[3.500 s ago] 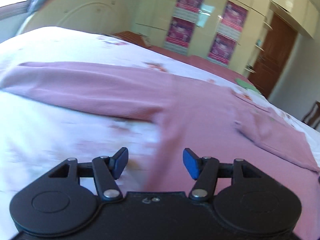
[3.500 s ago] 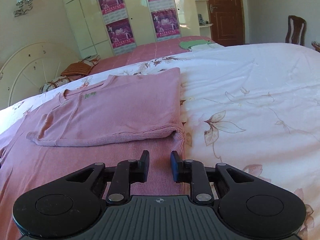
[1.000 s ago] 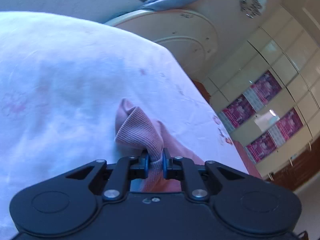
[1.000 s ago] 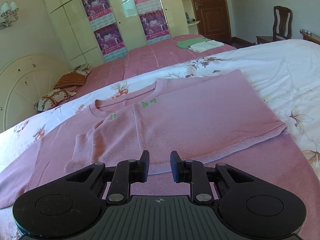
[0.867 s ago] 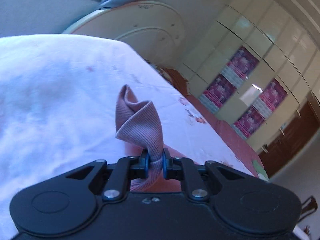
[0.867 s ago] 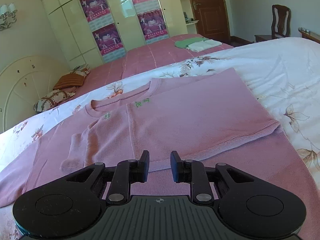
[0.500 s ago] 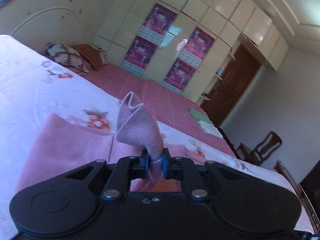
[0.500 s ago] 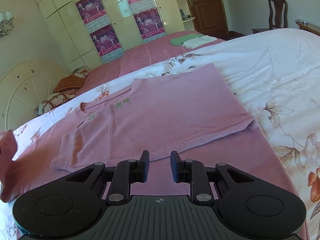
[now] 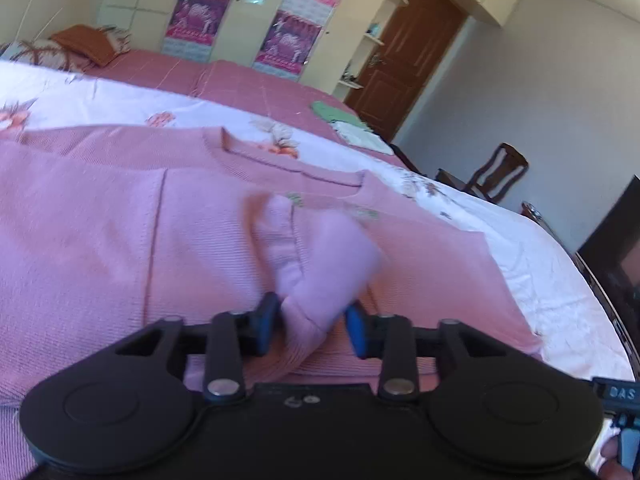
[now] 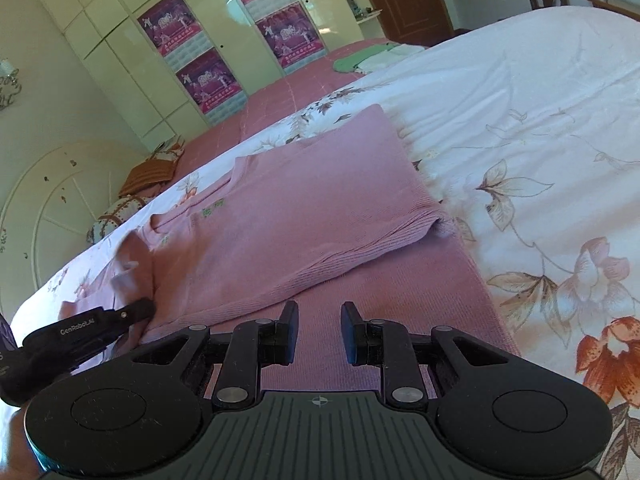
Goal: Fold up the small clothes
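Since our left gripper [image 9: 312, 330] has its fingers parted around the sleeve cuff [image 9: 320, 264] over the pink sweater [image 10: 304, 216] on the bed [image 10: 540, 120], we risk the cuff snagging on retreat; right gripper [image 10: 319, 334] idles unclenched.

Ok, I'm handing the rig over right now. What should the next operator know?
Left hand-held gripper: jaws apart, sleeve cuff loose between them, over the chest.
Right hand-held gripper: open, empty, above the near single layer.
Pink sweater lies on the floral sheet.
Done: one part folded over as a top layer; sleeve brought across.
Left: back the left one off, then probably fold the near layer over.
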A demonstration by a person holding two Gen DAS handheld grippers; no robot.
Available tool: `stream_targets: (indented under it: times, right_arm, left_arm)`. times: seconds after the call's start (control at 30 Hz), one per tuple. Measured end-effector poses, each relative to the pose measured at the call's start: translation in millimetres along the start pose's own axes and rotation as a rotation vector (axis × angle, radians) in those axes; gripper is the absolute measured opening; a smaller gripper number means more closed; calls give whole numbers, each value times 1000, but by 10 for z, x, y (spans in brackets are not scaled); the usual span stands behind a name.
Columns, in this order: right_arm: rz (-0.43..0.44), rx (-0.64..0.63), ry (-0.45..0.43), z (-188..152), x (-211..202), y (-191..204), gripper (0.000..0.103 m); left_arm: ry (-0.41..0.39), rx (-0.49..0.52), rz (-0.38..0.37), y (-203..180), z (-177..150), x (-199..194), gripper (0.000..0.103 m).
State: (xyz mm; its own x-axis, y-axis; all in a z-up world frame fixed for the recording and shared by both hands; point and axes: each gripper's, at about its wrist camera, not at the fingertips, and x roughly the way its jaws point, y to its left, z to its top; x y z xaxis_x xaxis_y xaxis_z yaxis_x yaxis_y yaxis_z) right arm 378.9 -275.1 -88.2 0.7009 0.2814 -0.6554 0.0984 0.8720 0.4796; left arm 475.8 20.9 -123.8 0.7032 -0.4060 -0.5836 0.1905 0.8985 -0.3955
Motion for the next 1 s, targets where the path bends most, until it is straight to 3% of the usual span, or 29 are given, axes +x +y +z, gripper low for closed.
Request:
stream_targets:
  times: [0.03, 0.07, 0.1, 0.13, 0.27, 0.37, 0.47, 0.63, 0.67, 0.7, 0.73, 0.87, 1.0]
  right_arm:
    - [8, -16, 5, -3, 9, 40, 23]
    - [21, -31, 6, -4, 20, 86, 37]
    - [32, -41, -4, -4, 25, 136, 67]
    - [40, -51, -31, -6, 18, 195, 73]
    - [155, -49, -23, 27, 127, 413, 73]
    - [230, -35, 13, 42, 319, 619, 62]
    - [266, -31, 56, 12, 546, 847, 56]
    - [244, -18, 103, 11, 926, 1073, 37]
    - [239, -24, 109, 24, 971, 1102, 30]
    - [224, -44, 115, 26, 1004, 1143, 12]
    - [214, -82, 127, 33, 1029, 1201, 5]
    - [236, -253, 16, 127, 726, 1527, 5]
    - [247, -283, -175, 339, 227, 1560, 5]
  left_arm:
    - [-15, 21, 13, -22, -21, -79, 44]
    - [-38, 45, 43, -45, -41, -188, 53]
    - [-61, 60, 73, -33, -60, -298, 57]
    - [-86, 68, 99, 5, -87, -438, 57]
    - [-128, 18, 232, 327, -157, -939, 55]
    - [-150, -34, 326, 681, -257, -1279, 55]
    - [-116, -61, 374, 955, -280, -1386, 54]
    - [-109, -61, 368, 1176, -224, -1324, 54]
    - [-114, -63, 364, 1203, -196, -1300, 53]
    - [-114, -64, 361, 1219, -163, -1272, 53]
    - [-112, -59, 358, 1232, -134, -1244, 53]
    - [-117, -54, 359, 1284, -97, -1221, 47]
    - [-109, -79, 315, 1386, -92, -1215, 23]
